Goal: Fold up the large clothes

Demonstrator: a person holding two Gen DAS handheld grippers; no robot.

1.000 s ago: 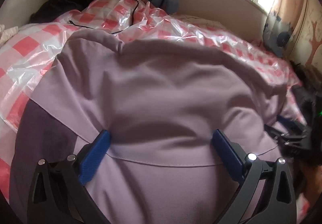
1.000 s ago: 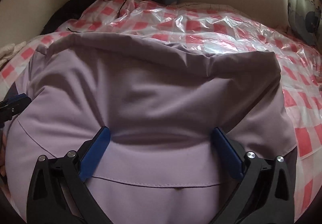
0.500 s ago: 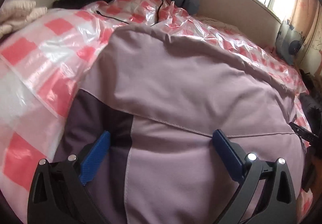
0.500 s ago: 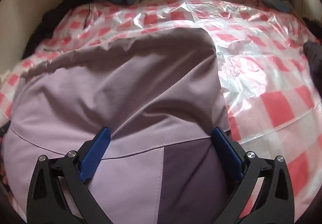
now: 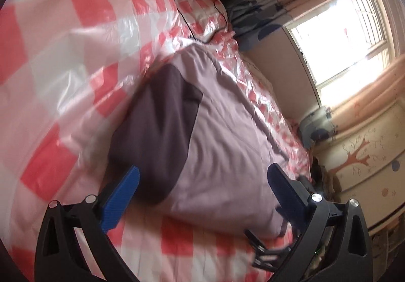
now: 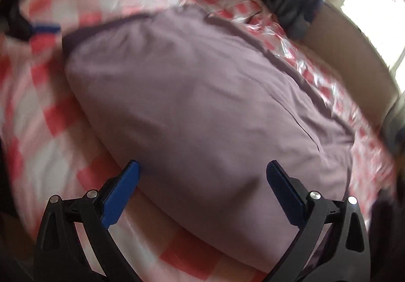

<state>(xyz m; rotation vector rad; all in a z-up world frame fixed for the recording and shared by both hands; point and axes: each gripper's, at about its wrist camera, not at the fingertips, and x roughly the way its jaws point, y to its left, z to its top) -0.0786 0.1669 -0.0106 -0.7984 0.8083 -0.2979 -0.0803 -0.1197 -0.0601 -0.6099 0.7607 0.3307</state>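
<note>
Lilac two-tone cotton garment — folded on red-checked plastic sheet; left gripper and right gripper, fingers spread, have withdrawn toward its near edge — fold released.

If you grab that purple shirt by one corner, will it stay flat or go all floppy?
Probably floppy: the purple shirt already lies in soft wrinkles and folds. It may also slide rather than stay put, since the checked plastic sheet under it looks shiny and smooth. Both grippers are open, so nothing holds it.

The garment lies on the bed cover — window beyond, right.
</note>
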